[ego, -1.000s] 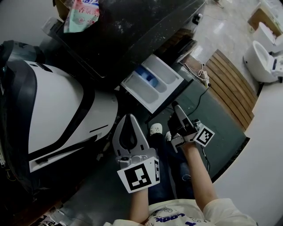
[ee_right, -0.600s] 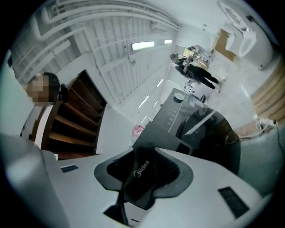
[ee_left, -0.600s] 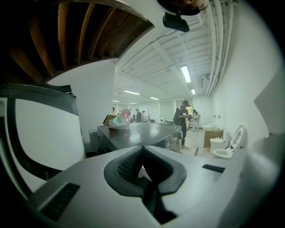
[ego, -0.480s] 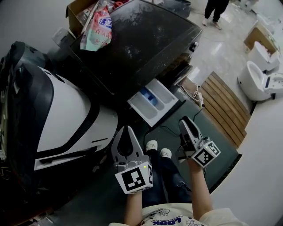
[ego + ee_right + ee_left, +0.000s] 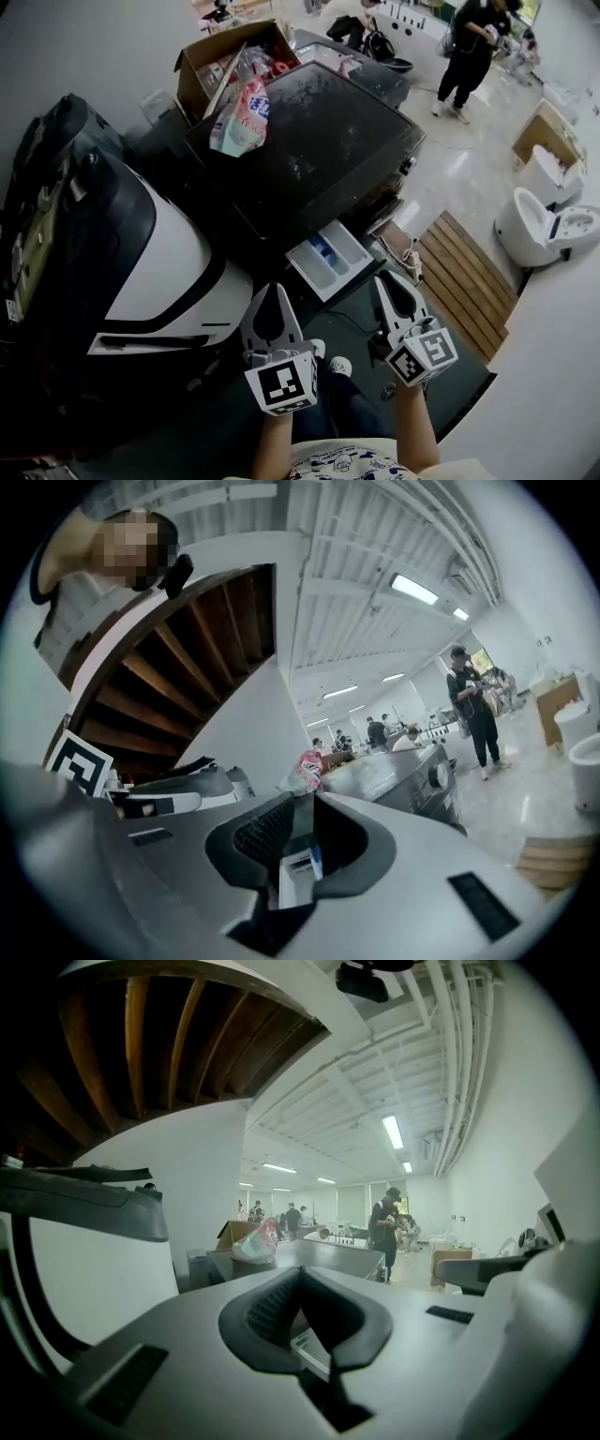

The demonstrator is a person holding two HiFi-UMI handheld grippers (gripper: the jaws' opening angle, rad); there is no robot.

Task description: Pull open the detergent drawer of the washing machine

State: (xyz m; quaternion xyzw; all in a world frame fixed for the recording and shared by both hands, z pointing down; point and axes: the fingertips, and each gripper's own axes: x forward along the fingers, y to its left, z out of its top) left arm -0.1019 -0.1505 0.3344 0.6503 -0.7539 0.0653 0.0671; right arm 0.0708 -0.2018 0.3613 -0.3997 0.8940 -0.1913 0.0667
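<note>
The black-topped washing machine (image 5: pixel 319 141) stands ahead with its white detergent drawer (image 5: pixel 328 262) pulled out; blue parts show in the drawer's compartments. My left gripper (image 5: pixel 271 290) hangs in the air short of the drawer, to its lower left, its jaws shut with nothing in them. My right gripper (image 5: pixel 384 279) hovers to the drawer's right and clear of it. Its jaws are closing, a narrow gap is left and nothing is between them. The drawer (image 5: pixel 298 862) shows through that gap in the right gripper view.
A large white and black appliance (image 5: pixel 141 262) stands left of the washer. A cardboard box (image 5: pixel 220 56) and a pink bag (image 5: pixel 242 117) lie on the washer's top. Cables (image 5: pixel 408 258), a wooden slatted platform (image 5: pixel 464 272) and a toilet (image 5: pixel 539 225) are right. A person (image 5: pixel 473 52) stands beyond.
Both grippers have lifted up and back from the drawer, which stays pulled out. The right gripper has rolled upright and its jaws have narrowed. The head view now takes in more of the room.
</note>
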